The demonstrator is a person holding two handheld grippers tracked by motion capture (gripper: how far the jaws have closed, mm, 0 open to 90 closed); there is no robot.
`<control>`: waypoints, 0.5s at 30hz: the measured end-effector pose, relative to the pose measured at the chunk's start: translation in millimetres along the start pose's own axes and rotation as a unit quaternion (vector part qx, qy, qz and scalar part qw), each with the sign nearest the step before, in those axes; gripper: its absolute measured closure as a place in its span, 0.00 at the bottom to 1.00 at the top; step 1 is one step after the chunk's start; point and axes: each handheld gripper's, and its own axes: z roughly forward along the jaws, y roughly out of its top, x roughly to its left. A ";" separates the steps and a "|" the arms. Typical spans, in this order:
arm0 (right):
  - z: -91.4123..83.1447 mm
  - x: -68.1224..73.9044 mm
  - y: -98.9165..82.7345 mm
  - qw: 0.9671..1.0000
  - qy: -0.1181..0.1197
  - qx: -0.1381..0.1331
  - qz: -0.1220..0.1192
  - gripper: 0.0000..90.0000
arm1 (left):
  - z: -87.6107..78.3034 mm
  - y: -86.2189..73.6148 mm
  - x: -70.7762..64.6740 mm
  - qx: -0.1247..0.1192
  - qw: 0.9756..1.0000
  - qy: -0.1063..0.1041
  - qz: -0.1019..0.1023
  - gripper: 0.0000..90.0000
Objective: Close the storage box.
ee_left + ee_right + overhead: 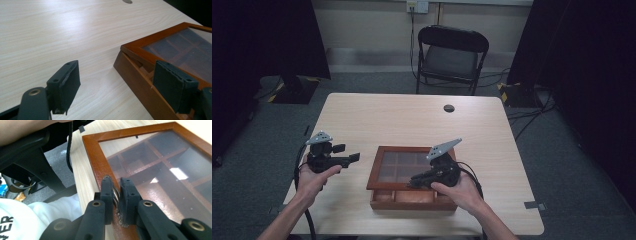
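Right gripper (pixel 116 192) clamped on lid clasp (pixel 117 202), wooden box (pixel 384 197)

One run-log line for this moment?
right gripper: shut on lid clasp | box lid: slightly raised | left gripper: open, beside wooden box

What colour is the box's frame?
Reddish-brown wood on the box's frame, clearest in the right gripper view.

A light wooden table (pixel 377 115) sits in the middle of the frame, with a small dark round hole (pixel 449 108) near its far edge. Behind it, at the top middle, stands a black folding chair (pixel 451 56). The floor (pixel 562 150) is grey carpet. A pale wall (pixel 372 25) runs along the top. Black curtains (pixel 262 35) hang at the upper left and upper right. Cables (pixel 532 112) lie on the floor at the right.
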 end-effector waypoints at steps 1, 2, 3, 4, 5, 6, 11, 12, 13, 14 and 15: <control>1.1 0.9 -2.5 1.000 -0.002 0.002 -0.001 0.91 | 0.3 -0.1 0.0 0.000 1.000 0.000 0.001 0.24; 2.3 1.7 -4.4 1.000 -0.006 0.000 -0.004 0.91 | 0.8 -0.3 0.1 -0.001 1.000 -0.001 0.002 0.24; 3.2 2.8 -5.7 1.000 -0.008 0.002 -0.004 0.91 | 0.9 -0.2 0.3 0.000 1.000 0.000 0.004 0.24; 4.6 2.5 -7.2 1.000 -0.008 0.002 -0.004 0.91 | 1.2 -0.2 0.8 0.000 1.000 0.002 0.005 0.24; 6.4 2.0 -9.2 1.000 -0.004 0.002 -0.002 0.91 | 1.5 -0.4 0.8 0.001 1.000 0.002 0.002 0.24; 8.4 1.2 -11.4 1.000 -0.001 0.006 0.000 0.91 | 1.8 -0.8 1.2 0.000 1.000 0.001 -0.001 0.24; 19.5 2.6 -21.1 1.000 -0.011 0.027 -0.006 0.91 | 2.1 -1.8 2.6 0.003 1.000 0.004 0.000 0.24; 20.7 2.2 -21.6 0.999 -0.008 0.031 -0.006 0.91 | 2.5 -2.0 2.3 0.003 1.000 0.003 -0.003 0.24; 21.4 0.6 -22.0 0.999 -0.005 0.032 -0.006 0.91 | 2.7 -2.1 2.2 0.004 1.000 0.003 -0.003 0.24; 22.2 -1.0 -23.0 1.000 0.002 0.031 -0.002 0.91 | 3.2 -2.4 1.8 0.004 1.000 0.002 -0.002 0.24; 23.3 -1.8 -24.2 0.999 0.003 0.033 -0.001 0.91 | 3.8 -2.8 1.4 0.006 1.000 0.000 0.000 0.24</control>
